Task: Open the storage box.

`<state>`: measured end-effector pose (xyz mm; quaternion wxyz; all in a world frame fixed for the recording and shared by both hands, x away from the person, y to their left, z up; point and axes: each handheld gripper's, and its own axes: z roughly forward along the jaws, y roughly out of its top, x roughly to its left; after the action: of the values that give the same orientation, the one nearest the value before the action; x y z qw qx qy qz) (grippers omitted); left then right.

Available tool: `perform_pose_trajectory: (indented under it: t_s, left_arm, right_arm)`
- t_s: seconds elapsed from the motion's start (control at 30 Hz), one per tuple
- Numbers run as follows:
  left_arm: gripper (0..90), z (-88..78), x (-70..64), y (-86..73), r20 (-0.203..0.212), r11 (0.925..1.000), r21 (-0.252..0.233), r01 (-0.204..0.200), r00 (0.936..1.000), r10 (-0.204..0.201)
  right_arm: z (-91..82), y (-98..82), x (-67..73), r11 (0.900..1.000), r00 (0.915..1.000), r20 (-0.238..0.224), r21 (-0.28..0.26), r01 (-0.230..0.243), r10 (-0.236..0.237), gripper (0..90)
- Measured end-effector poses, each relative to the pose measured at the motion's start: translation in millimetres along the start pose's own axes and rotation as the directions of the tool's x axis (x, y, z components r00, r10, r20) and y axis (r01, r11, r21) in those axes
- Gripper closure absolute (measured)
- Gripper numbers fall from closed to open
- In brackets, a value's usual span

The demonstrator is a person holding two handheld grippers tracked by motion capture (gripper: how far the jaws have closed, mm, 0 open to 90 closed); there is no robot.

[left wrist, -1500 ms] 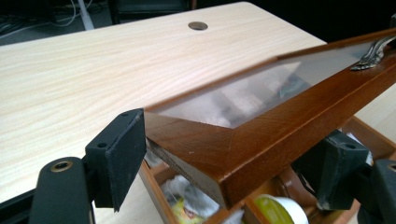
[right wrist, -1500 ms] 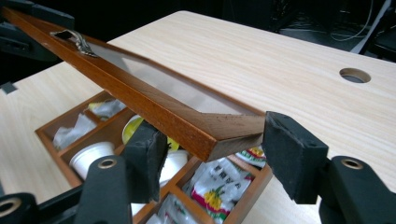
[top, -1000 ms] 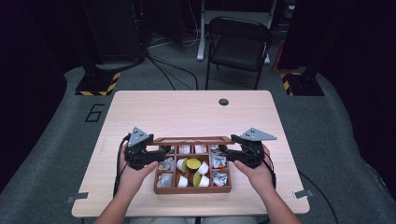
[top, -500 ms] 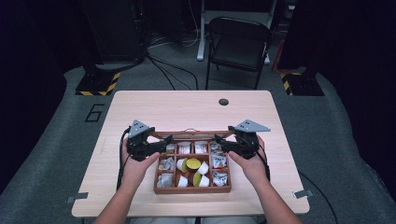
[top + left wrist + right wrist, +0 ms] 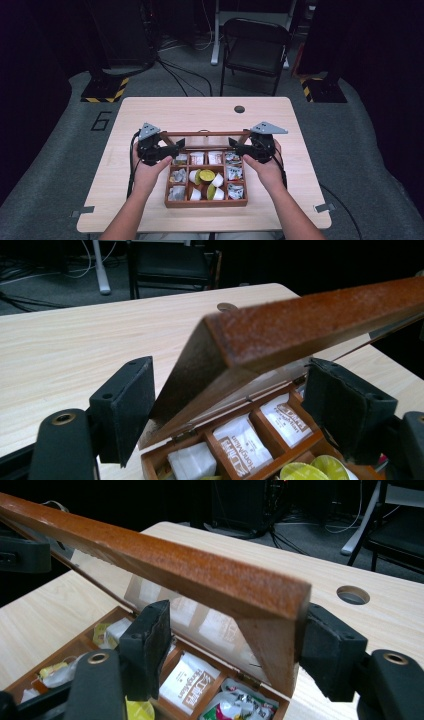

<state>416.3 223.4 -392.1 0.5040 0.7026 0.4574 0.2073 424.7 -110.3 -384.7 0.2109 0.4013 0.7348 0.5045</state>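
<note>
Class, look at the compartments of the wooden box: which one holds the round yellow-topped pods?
The middle compartment, which holds pods with white cups and yellow-green tops; the compartments around it hold paper sachets.

Your right hand-held gripper (image 5: 227,647) straddles the corner of the raised wooden lid (image 5: 165,572), jaws on either side; below, tea sachets (image 5: 187,677) fill the box on the worktop (image 5: 320,575).
</note>
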Motion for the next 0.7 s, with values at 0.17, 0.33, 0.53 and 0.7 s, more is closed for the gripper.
perform_pose_trajectory:
  t_s: [0.17, 0.33, 0.53, 0.7]
  left_arm:
    - [21.6, 3.6, 4.6, 2.1, 0.019, 0.9998, -0.008, 0.016, 0.9997, -0.016]
    - [22.2, 8.6, 7.9, 3.6, 0.021, 0.9992, -0.029, 0.027, 0.9994, -0.027]
    - [22.8, 11.9, 9.0, 5.1, 0.022, 0.9996, -0.022, 0.018, 0.9996, -0.017]
    - [22.6, 11.5, 7.7, 4.8, 0.016, 0.9998, -0.018, 0.002, 0.9999, -0.002]
  right_arm:
    - [2.9, 2.7, -5.4, 1.0, 0.9996, -0.016, -0.01, -0.021, 0.021, 33.8]
    - [8.0, 6.1, -6.9, 1.0, 0.9998, -0.004, -0.014, -0.019, 0.019, 33.6]
    - [11.0, 7.8, -10.4, 1.0, 0.9997, -0.005, -0.018, -0.025, 0.025, 34.6]
    - [13.7, 3.9, -10.5, 1.0, 0.9998, -0.002, 0.0, -0.017, 0.017, 34.3]
